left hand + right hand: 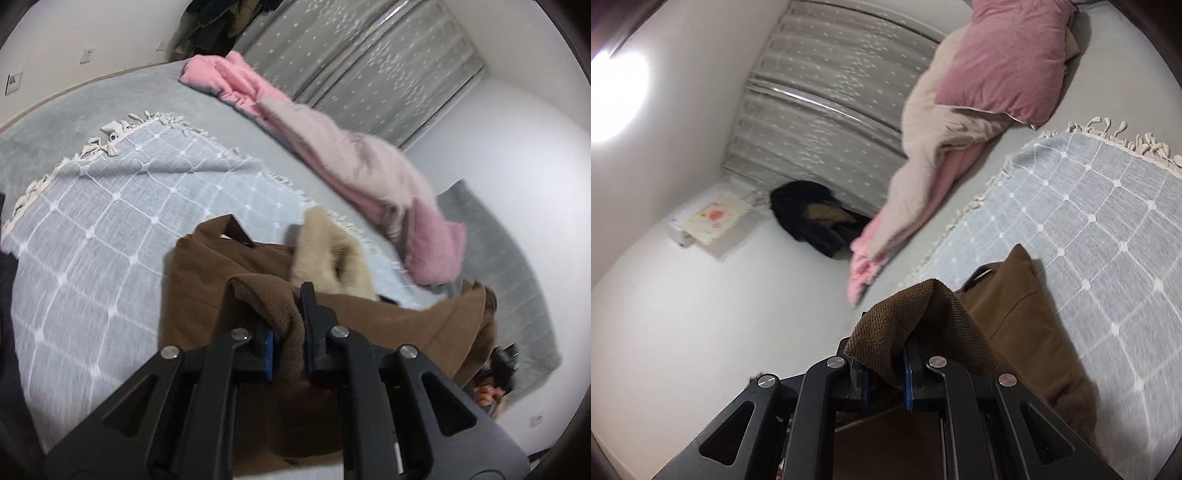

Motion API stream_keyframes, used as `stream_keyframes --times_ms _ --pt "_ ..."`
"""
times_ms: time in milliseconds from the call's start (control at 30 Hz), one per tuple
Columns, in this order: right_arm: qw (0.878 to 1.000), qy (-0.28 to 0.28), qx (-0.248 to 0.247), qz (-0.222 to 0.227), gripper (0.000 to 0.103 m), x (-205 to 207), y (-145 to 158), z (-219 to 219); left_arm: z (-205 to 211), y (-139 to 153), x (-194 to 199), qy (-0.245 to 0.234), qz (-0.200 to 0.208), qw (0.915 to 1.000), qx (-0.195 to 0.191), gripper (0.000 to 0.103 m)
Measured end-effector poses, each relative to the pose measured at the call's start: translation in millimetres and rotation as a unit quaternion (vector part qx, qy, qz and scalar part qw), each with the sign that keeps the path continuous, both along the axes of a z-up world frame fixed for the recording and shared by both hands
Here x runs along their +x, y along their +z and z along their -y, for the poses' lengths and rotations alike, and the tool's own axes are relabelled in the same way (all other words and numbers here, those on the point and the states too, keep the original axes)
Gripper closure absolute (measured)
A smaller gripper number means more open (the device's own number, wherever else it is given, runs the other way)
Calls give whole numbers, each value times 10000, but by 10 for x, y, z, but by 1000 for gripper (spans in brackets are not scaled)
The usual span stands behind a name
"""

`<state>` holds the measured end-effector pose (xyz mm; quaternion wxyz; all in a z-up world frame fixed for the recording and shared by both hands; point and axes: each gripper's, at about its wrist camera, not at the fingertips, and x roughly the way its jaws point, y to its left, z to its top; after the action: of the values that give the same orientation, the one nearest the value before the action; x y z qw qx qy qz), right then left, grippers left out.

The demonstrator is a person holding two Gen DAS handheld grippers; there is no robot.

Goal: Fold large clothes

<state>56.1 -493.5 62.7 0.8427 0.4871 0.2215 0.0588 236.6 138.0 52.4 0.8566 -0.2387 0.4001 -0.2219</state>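
The brown coat (221, 273) is spread on the checked throw (92, 206) (a cream fur collar (328, 251) lies at its far end). Its ribbed hem is pinched by the left gripper (288, 325) and the right gripper (886, 369).

soft indoor light, glaring ceiling lamp (613, 99) upper left, motion blur, fisheye-warped dark edges

Both wrist views look down closely, sharing the brown garment (207, 280)
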Motion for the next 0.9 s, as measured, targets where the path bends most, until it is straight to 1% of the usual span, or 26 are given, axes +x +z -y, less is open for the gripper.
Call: stream_keyframes --times_ms 67,100,133,200,233,267,300,333,367,400,433,467,500,533,567,633,667,700,767,800,833,867,900 --pt "9993 -45 -57 -358 84 265 -196 40 108 -241 245 -26 -185 9995 269 83" --pt "9982 -74 -42 -601 79 390 -323 71 169 -429 383 -79 -373 9984 413 79" --pt "9968 -73 -17 -799 71 468 -435 99 198 -514 434 -118 -496 9974 500 74" --pt "9934 -88 -3 -1147 64 585 -640 162 233 -750 546 -106 -914 9920 862 68" --pt "9926 -67 12 -1212 58 581 -696 196 219 -793 548 -131 -970 9911 897 68" --pt "9923 -29 36 -1239 55 563 -743 232 181 -793 523 -187 -927 9922 811 68" --pt "9924 0 33 -1234 51 516 -771 277 127 -765 482 -255 -864 9937 674 61" --pt "9926 5 -7 -1214 48 462 -763 307 69 -729 445 -295 -817 9946 570 45" --pt "9924 -27 -154 -1224 46 396 -744 349 6 -678 401 -276 -746 9954 533 36" --pt "9912 -73 -324 -1285 42 353 -715 369 -75 -603 337 -198 -585 9966 538 22" --pt "9888 -91 -542 -1386 40 336 -693 380 -139 -533 279 -106 -377 9976 579 20" --pt "9853 -59 -792 -1515 39 332 -662 377 -191 -454 224 -61 -155 9979 629 20" --pt "9810 10 -1039 -1640 38 349 -635 353 -246 -401 184 -110 46 9975 703 19" --pt "9770 80 -1227 -1742 38 375 -613 318 -269 -385 178 -186 150 9966 795 19" --pt "9728 151 -1400 -1839 37 409 -595 275 -285 -390 179 -283 185 9945 995 19" --pt "9599 306 -1839 -2093 37 549 -595 150 -223 -459 268 -439 46 9893 1390 19" --pt "9527 318 -2059 -2212 37 625 -604 81 -168 -540 324 -658 -116 9841 1644 19" --pt "9461 278 -2264 -2298 37 689 -622 31 -105 -611 377 -827 -227 9796 1820 19" --pt "9286 169 -2753 -2482 37 846 -680 -85 15 -731 468 -987 -321 9723 2095 19" --pt "9253 153 -2827 -2523 38 898 -711 -112 75 -750 492 -1033 -306 9700 2179 19" --pt "9217 144 -2911 -2560 40 960 -753 -151 161 -742 508 -1125 -180 9677 2248 19" --pt "9197 135 -2966 -2571 42 1012 -788 -182 253 -705 514 -1189 30 9654 2319 19" --pt "9176 145 -3020 -2580 49 1054 -810 -216 321 -663 516 -1213 232 9631 2390 19"
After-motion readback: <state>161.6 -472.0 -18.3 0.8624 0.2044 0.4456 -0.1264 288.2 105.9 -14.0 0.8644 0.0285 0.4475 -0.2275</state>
